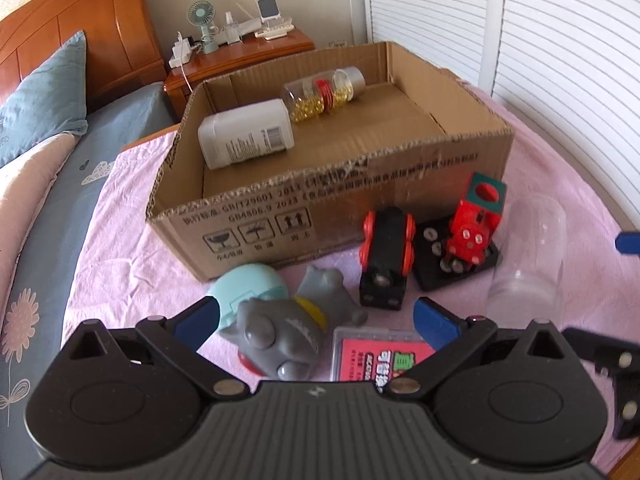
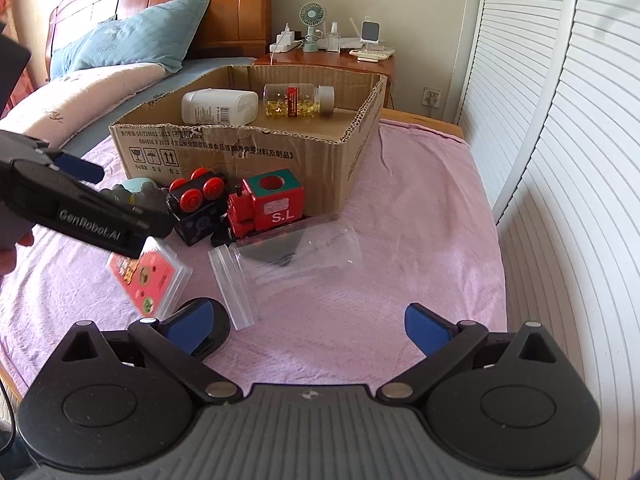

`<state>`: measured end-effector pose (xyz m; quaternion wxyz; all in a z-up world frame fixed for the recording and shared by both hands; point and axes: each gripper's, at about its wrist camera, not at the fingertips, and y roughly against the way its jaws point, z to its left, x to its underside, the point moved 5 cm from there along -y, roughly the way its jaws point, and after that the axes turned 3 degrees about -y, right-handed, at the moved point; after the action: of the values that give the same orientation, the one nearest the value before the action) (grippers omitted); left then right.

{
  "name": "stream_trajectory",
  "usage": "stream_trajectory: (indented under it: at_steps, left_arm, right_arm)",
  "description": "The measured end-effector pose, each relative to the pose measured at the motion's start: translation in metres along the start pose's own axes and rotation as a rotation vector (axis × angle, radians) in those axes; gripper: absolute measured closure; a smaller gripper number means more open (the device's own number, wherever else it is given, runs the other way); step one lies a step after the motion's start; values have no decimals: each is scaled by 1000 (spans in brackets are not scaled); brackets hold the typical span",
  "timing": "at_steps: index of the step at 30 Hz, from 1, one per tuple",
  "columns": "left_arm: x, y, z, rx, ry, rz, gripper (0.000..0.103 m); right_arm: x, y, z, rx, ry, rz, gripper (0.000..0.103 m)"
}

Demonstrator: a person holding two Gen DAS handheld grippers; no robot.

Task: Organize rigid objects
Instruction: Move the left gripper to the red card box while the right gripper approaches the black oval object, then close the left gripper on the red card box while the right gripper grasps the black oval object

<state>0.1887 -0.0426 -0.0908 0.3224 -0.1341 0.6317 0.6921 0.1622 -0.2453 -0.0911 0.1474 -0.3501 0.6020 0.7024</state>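
Observation:
An open cardboard box (image 1: 360,200) (image 2: 280,152) on the pink cloth holds a white bottle (image 1: 246,134) (image 2: 219,107) and a clear pill jar (image 1: 324,94) (image 2: 298,100), both lying down. In front of it lie a grey toy figure (image 1: 276,336), a teal egg-shaped toy (image 1: 248,290), a black wagon with red wheels (image 1: 386,256) (image 2: 198,204), a red toy train (image 1: 474,228) (image 2: 266,208), a red card case (image 1: 380,356) (image 2: 150,276) and a clear plastic jar (image 1: 528,256) (image 2: 292,268). My left gripper (image 1: 316,320) is open over the grey toy. My right gripper (image 2: 308,326) is open, empty, just short of the clear jar.
A bed with a blue pillow (image 2: 132,40) and wooden headboard lies to the left. A nightstand (image 2: 332,60) with a small fan and chargers stands behind the box. White louvred doors (image 2: 560,160) run along the right. The left gripper's body (image 2: 80,208) hangs above the toys.

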Motion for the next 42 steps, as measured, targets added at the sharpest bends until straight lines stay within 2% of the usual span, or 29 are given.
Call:
stream_trajectory:
  at_steps: [6,11,14,17,20,24,30,33,37,42]
  left_arm:
    - [22,6,3,-4,-43,38,1]
    - [33,20,8,96,-7,-3,1]
    - [35,21,-2,158,-28,-20,1]
    - [36,15,-14,185,-59,-18,1]
    - [39,11,-20,163,-85,-24,0]
    - [43,12,-19,180,-77,-33,1]
    - [54,17,-19,211,-59,-67,1]
    - [56,15,-21,229,-61,-74,4]
    - [56,10,-26,247,-72,-68,14]
    - [57,10,-25,253,-80,-69,14]
  right_arm:
    - [2,3,4,-7,14,8,0]
    - [13,3,15,-59,69,51,0]
    - [19,2,19,-71,81,67,0]
    - [23,1,23,-114,74,87,0]
    - [30,-1,27,-158,81,111,0]
    - [40,-4,32,-158,115,134,0]
    - [48,-2,39,-141,181,111,0]
    - [49,-2,37,-146,182,103,0]
    - [50,1,35,-147,181,91,0]
    - [51,2,34,-152,185,82,0]
